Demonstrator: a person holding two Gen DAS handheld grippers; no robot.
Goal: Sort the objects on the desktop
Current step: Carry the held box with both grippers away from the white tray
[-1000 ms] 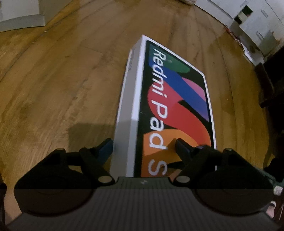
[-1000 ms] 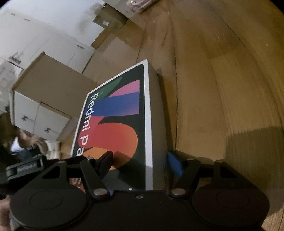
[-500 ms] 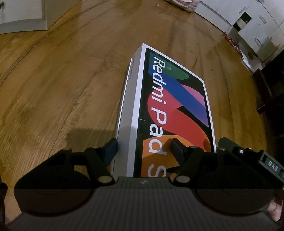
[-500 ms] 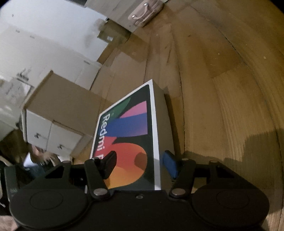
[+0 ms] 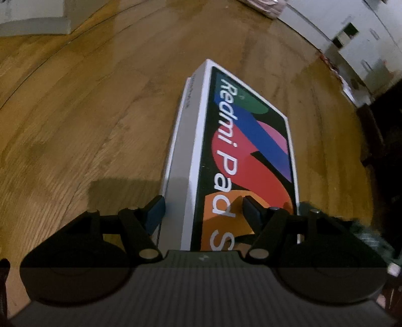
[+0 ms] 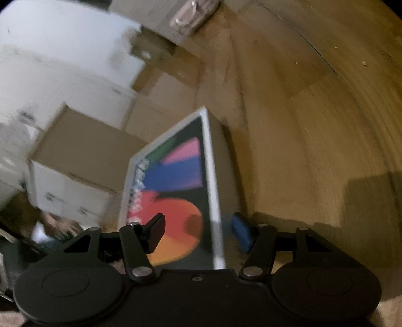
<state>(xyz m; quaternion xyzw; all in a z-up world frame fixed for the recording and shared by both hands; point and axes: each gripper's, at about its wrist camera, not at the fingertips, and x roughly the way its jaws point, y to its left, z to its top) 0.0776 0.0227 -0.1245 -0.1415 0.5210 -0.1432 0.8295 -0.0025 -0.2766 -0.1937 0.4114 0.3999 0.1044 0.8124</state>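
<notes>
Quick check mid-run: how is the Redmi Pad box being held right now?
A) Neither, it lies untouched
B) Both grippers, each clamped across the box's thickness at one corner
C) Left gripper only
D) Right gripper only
B: the left gripper and the right gripper each have one finger on the printed face and one under the Redmi Pad box.

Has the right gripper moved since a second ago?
Yes. The right gripper, on the Redmi Pad box, tipped upward: the cabinet and suitcase sit lower in its view.
</notes>
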